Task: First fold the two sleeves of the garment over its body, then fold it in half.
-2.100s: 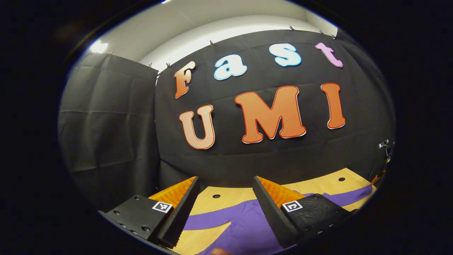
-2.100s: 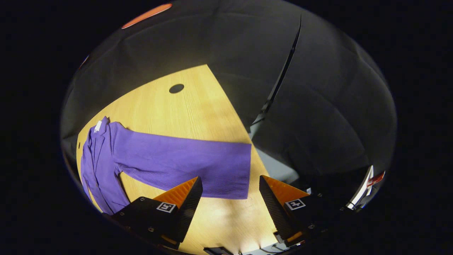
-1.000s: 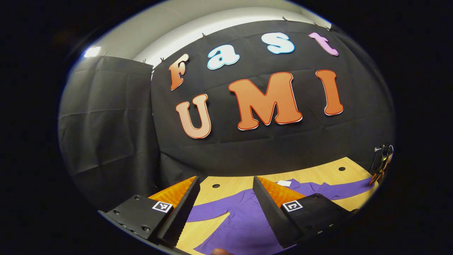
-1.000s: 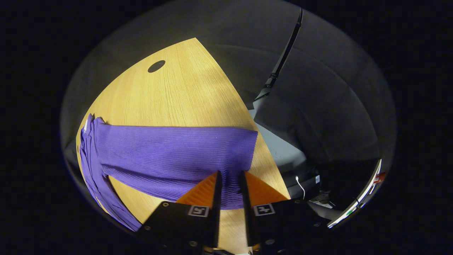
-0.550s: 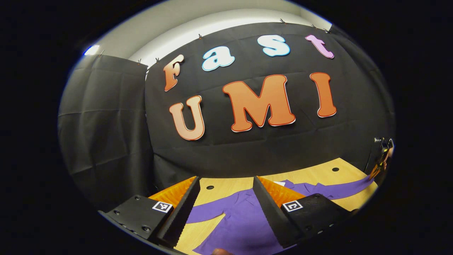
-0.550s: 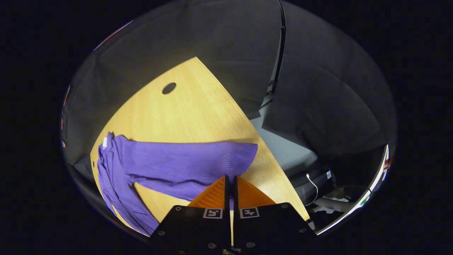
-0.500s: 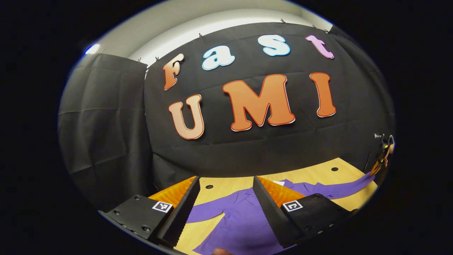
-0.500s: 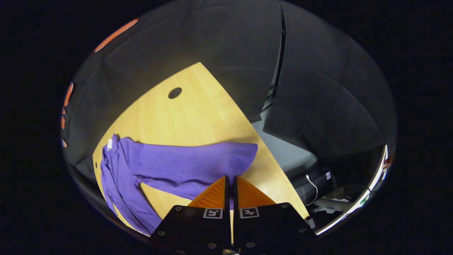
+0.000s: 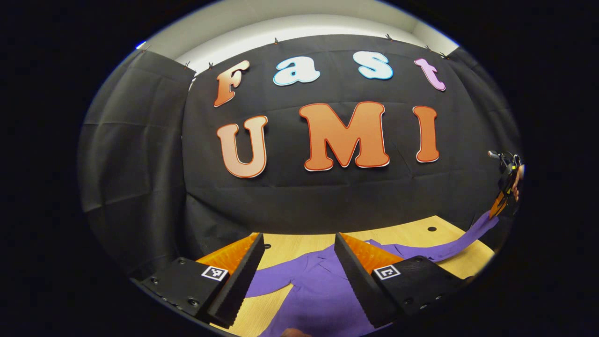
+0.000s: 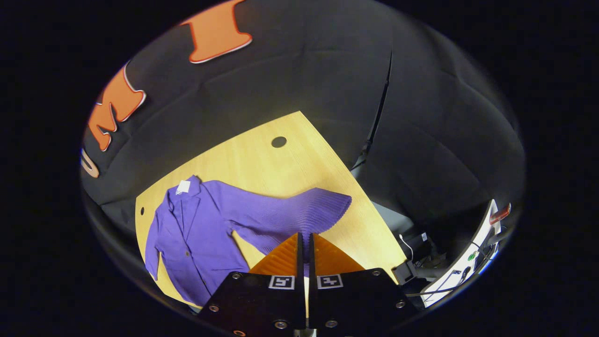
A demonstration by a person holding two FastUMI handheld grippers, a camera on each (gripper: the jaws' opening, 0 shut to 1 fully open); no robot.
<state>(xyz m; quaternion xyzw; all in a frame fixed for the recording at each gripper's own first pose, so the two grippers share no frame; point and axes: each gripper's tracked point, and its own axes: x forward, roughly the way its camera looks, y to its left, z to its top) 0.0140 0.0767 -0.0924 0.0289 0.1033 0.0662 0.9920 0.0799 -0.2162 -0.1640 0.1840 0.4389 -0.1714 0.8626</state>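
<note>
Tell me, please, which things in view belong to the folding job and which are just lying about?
Belonging to the job:
- purple garment
- its sleeve, pinched and lifted by the right gripper
- left gripper, open above the garment

Just there:
- wooden table
- cables beyond the table's edge

Both views are sharp at the centre, and straight lines bow toward the rim from fisheye distortion. In the right gripper view light falls brightest on the tabletop at 12 o'clock, dimming toward 9. In the left gripper view a pale ceiling strip glows at 12 o'clock. The black cloth stays dark and glare-free.
</note>
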